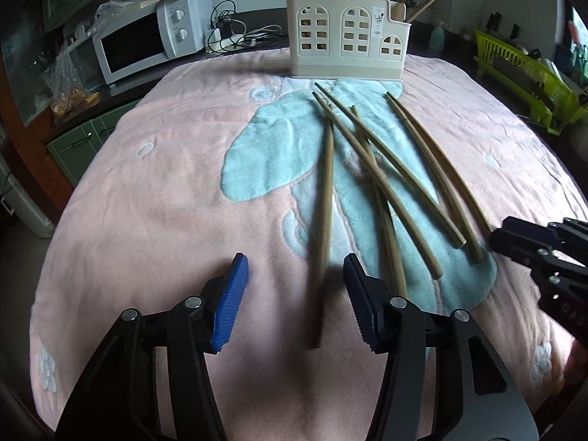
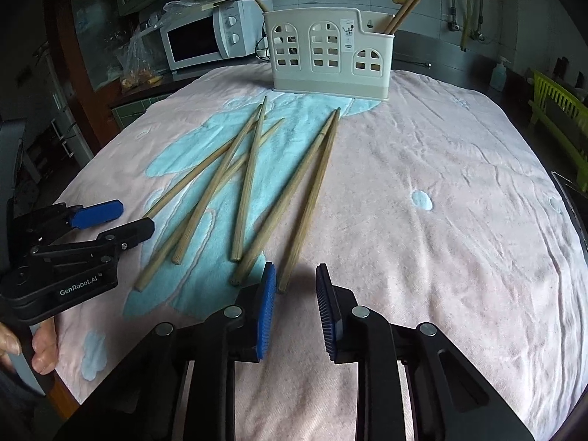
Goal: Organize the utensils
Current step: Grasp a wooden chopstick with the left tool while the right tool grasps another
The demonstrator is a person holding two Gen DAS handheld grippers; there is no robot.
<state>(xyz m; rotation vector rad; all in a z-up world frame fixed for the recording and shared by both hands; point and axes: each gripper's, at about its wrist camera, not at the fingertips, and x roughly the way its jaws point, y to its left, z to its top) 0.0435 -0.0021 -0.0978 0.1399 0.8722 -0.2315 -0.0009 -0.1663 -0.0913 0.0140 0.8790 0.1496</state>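
Six chopsticks [image 2: 250, 180] on towel [image 2: 422, 191], holder [image 2: 330, 55] at far edge.
Left gripper [image 1: 294, 297] wide open; right gripper [image 2: 296, 305] narrowly open, both empty.

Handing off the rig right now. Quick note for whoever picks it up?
Left gripper: open, holding nothing, low over the towel, with the near end of one loose chopstick between its fingers.
Right gripper: open, holding nothing, just short of the near ends of the rightmost pair of chopsticks.
Holder stands at the far edge of the towel; a few chopsticks already stand in its end compartments.
Six chopsticks remain loose on the towel, some crossing.
Left to do: pick each up and stand it in the holder.
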